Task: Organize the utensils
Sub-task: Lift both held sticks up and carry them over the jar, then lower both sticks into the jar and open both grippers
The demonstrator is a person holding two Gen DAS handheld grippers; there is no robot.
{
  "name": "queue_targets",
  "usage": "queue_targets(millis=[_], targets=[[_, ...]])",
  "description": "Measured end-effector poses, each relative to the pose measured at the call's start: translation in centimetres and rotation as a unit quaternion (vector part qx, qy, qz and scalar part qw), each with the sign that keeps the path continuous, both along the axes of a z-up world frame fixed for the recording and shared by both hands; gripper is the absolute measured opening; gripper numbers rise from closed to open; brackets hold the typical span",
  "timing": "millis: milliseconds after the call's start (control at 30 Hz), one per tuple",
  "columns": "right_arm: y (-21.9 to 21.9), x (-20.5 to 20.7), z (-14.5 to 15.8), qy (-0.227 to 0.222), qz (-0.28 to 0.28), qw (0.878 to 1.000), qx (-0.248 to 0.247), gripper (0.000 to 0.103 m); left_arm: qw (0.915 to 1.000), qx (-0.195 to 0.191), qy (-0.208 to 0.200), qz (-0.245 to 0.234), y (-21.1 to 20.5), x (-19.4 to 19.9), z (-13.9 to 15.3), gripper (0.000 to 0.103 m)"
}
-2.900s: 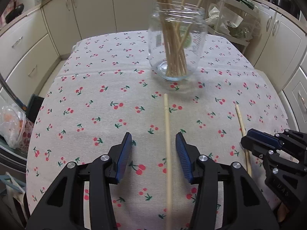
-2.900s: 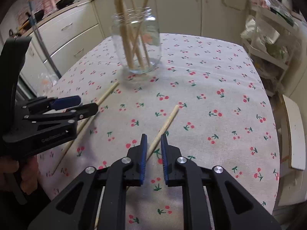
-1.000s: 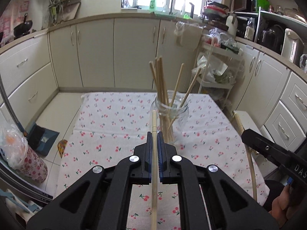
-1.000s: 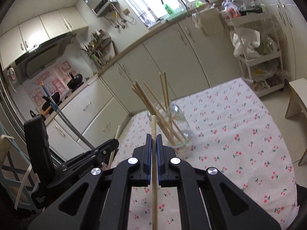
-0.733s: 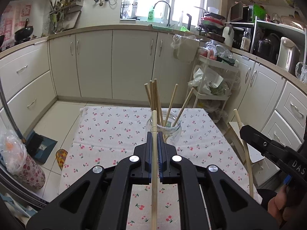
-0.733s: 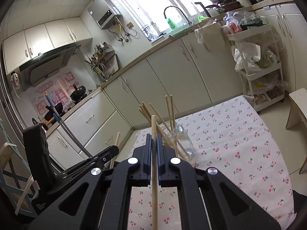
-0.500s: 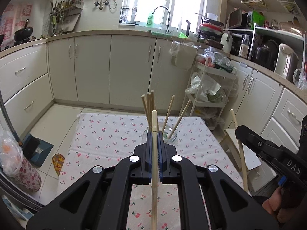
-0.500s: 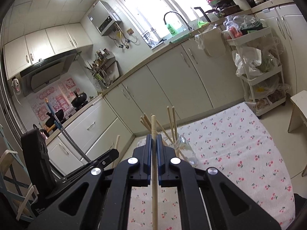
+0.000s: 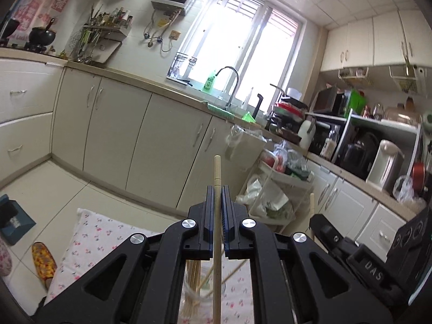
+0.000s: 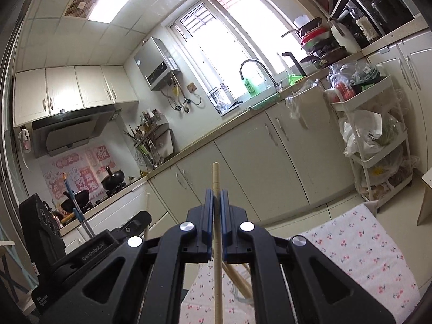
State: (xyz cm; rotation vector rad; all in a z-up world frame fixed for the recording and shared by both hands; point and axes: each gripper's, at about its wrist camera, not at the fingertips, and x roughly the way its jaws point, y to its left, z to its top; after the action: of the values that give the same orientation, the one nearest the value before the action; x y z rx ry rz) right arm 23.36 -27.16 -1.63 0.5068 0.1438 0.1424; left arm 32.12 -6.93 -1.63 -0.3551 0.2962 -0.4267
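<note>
My left gripper (image 9: 217, 191) is shut on a pale wooden chopstick (image 9: 217, 171) that runs up between its blue pads and sticks out past their tips. Below it, through the gaps in the fingers, shows the glass jar (image 9: 193, 294) with several chopsticks leaning in it. My right gripper (image 10: 216, 194) is shut on a second chopstick (image 10: 215, 175), held the same way. The jar (image 10: 240, 301) is only a sliver under that gripper. Each gripper appears at the edge of the other's view: the right gripper (image 9: 320, 222), the left gripper (image 10: 141, 218). Both point nearly level, high above the table.
The cherry-print tablecloth (image 9: 91, 240) covers the table (image 10: 361, 245) below both grippers. Cream cabinets (image 9: 151, 145), a sink tap (image 9: 229, 86) and a window line the far wall. A white trolley (image 10: 378, 145) with bags stands at the right. A slipper (image 9: 43, 259) lies on the floor.
Both grippers have risen and tipped up with their chopsticks. The jar and table have slid down to the bottom edge of each view, and the window and ceiling have come into view.
</note>
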Motion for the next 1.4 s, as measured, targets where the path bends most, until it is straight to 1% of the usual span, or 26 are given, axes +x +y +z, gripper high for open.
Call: queue_targets(millis=[67, 200, 500, 600, 667, 800, 1000, 1133, 1200, 1400], targets=[[-0.1, 0.7, 0.0, -0.004, -0.004, 1.0, 0.001, 0.006, 0.9997, -0.022, -0.001, 0.008, -0.1, 1.6, -0.2, 0.005], [-0.5, 1.8, -0.1, -0.013, -0.014, 1.0, -0.005, 0.006, 0.9983, -0.039, -0.024, 0.037, -0.7, 3.5, -0.5, 0.005], [-2.2, 4.0, -1.2, -0.022, -0.03, 0.999, -0.001, 0.006, 0.9927, -0.05, -0.062, 0.09, -3.2, 6.8, -2.8, 0.005], [-2.6, 4.6, -1.7, -0.025, -0.032, 0.999, 0.002, 0.006, 0.9924, -0.047, -0.061, 0.096, -3.7, 7.5, -4.1, 0.005], [-2.8, 5.0, -2.0, -0.023, -0.032, 0.999, 0.003, 0.006, 0.9934, -0.038, -0.056, 0.093, -4.0, 7.8, -5.1, 0.005], [-3.6, 5.2, -2.7, -0.018, -0.036, 0.999, 0.009, 0.006, 0.9941, -0.033, -0.054, 0.088, -3.5, 7.2, -6.0, 0.005], [-4.1, 4.7, -3.5, -0.01, -0.035, 0.999, 0.02, 0.006, 0.9943, -0.033, -0.062, 0.08, -2.2, 5.8, -5.5, 0.005], [-3.4, 5.1, -2.6, -0.029, -0.03, 0.999, 0.029, 0.006, 0.9944, -0.042, -0.061, 0.076, -1.2, 4.9, -5.0, 0.005], [-2.8, 5.7, -2.0, -0.038, -0.027, 0.998, 0.029, 0.006, 0.9942, -0.041, -0.066, 0.075, -1.0, 4.5, -4.6, 0.005], [-2.2, 6.4, -1.4, -0.048, -0.023, 0.998, 0.028, 0.006, 0.9936, -0.049, -0.075, 0.068, 0.3, 3.8, -3.5, 0.005]])
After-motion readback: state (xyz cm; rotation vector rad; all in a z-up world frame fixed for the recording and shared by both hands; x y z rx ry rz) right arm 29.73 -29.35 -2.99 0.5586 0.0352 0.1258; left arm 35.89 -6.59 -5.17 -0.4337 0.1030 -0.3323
